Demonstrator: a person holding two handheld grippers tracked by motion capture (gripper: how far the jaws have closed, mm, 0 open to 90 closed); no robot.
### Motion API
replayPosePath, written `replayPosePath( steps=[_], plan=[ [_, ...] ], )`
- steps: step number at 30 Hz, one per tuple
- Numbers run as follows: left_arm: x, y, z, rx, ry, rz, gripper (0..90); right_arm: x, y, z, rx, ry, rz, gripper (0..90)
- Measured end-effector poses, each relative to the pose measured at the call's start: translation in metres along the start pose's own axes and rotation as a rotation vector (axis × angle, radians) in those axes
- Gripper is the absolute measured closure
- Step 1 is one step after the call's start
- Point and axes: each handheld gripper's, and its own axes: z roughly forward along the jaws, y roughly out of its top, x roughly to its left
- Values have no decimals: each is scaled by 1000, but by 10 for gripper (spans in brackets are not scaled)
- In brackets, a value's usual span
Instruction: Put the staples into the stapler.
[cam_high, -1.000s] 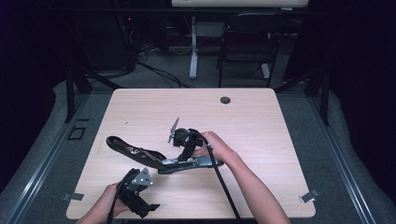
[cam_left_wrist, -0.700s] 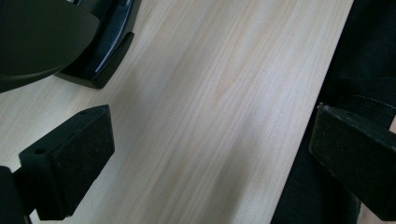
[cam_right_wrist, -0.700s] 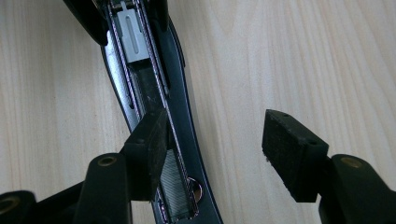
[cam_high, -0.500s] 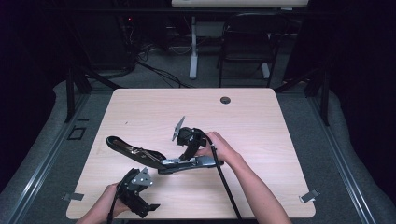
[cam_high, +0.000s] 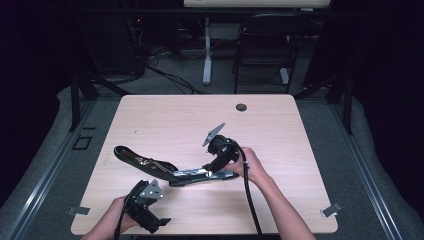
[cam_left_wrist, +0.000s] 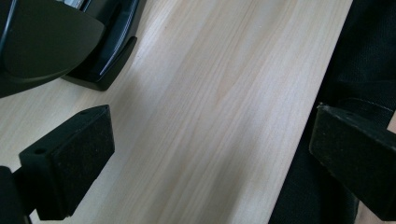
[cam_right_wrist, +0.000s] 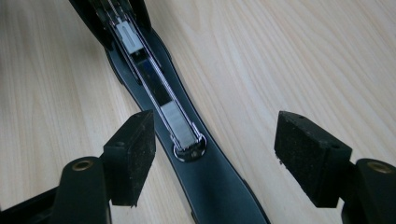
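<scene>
A black stapler (cam_high: 170, 172) lies swung open on the wooden table (cam_high: 175, 120), its top cover stretched out to the left. My right gripper (cam_high: 212, 167) hovers over the stapler's right end, held by a hand. In the right gripper view its jaws have just been opening and the pads (cam_right_wrist: 133, 154) straddle the stapler base (cam_right_wrist: 219, 186) and the open staple channel (cam_right_wrist: 177, 121) without pressing on them. My left gripper (cam_high: 155, 220) rests near the table's front edge, open, with bare wood between its pads (cam_left_wrist: 79, 158). The stapler's cover (cam_left_wrist: 46, 42) lies beyond it.
A cable hole (cam_high: 241, 107) sits near the table's far edge. Metal clips (cam_high: 77, 210) (cam_high: 331, 210) hang at the front corners. A chair (cam_high: 262, 45) and a desk leg (cam_high: 206, 50) stand behind the table. Dark cloth (cam_left_wrist: 336, 70) borders the table edge.
My right gripper has slid to the right along the stapler and its jaws stand wider. The stapler and the left gripper have stayed put.
</scene>
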Motion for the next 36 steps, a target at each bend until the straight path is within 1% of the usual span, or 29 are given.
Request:
replayPosePath(
  steps=[2, 4, 5, 7, 8, 9, 11, 12, 13, 14, 18, 20, 21, 22, 24, 25, 26, 27, 28, 30, 31, 34, 36],
  plan=[
    [0, 1, 0, -4, 9, 0, 0, 1, -2, -4, 8, -19, 21, 289],
    [0, 2, -1, -10, 7, 3, 0, 1, -3, -8, 5, -23, 49, 288],
    [-1, 2, -1, -10, 6, 4, 0, 0, -3, -9, 10, -30, 53, 289],
    [-1, 2, -1, -10, 6, 7, 0, 1, -2, -10, 17, -55, 71, 283],
    [0, 2, -1, -8, 2, 9, 0, 1, -1, -11, 19, -60, 79, 284],
    [0, 2, -2, -12, 3, 9, 0, 1, -1, -12, 9, -73, 93, 280],
    [-1, 1, -3, -18, 4, 7, 0, 3, -3, -12, -11, -59, 139, 271],
    [-1, 1, -4, -18, 5, 11, 0, 3, -4, -13, -21, -66, 157, 268],
    [-1, 1, -4, -24, 7, 9, 0, 5, -6, -13, -22, -66, 165, 259],
    [0, 1, -5, -25, 6, 10, 0, 6, -8, -12, -35, -79, 174, 257],
    [1, 0, -6, -27, 8, 3, 0, 15, -24, -8, -30, -112, 212, 237],
    [2, 0, -6, -30, 6, -2, 0, 19, -31, -6, -39, -122, 224, 232],
    [2, 0, -6, -29, 8, -1, 0, 21, -34, -5, -36, -125, 231, 232],
    [2, 1, -6, -30, 8, 0, 0, 24, -38, -3, -19, -138, 231, 230],
    [3, 2, -5, -27, 8, -1, 0, 28, -45, -1, -3, -172, 237, 222],
    [3, 2, -5, -28, 8, -4, 0, 29, -48, 0, -3, -174, 244, 216],
    [3, 2, -5, -28, 8, -5, 0, 30, -52, 0, -14, -172, 259, 207],
    [3, 2, -5, -27, 9, -5, 0, 31, -55, -1, -19, -174, 262, 204],
    [3, 2, -5, -30, 8, -7, 0, 32, -59, -1, -28, -180, 275, 203],
    [4, 1, -6, -33, 7, -11, 0, 33, -66, -2, -55, -174, 307, 195],
    [5, 1, -6, -31, 8, -13, 0, 33, -69, -3, -54, -177, 318, 187],
    [5, 0, -6, -30, 5, -17, 0, 35, -76, -2, -79, -192, 338, 167],
    [4, 0, -6, -29, 7, -16, 0, 36, -79, -2, -95, -191, 353, 160]
  ],
)
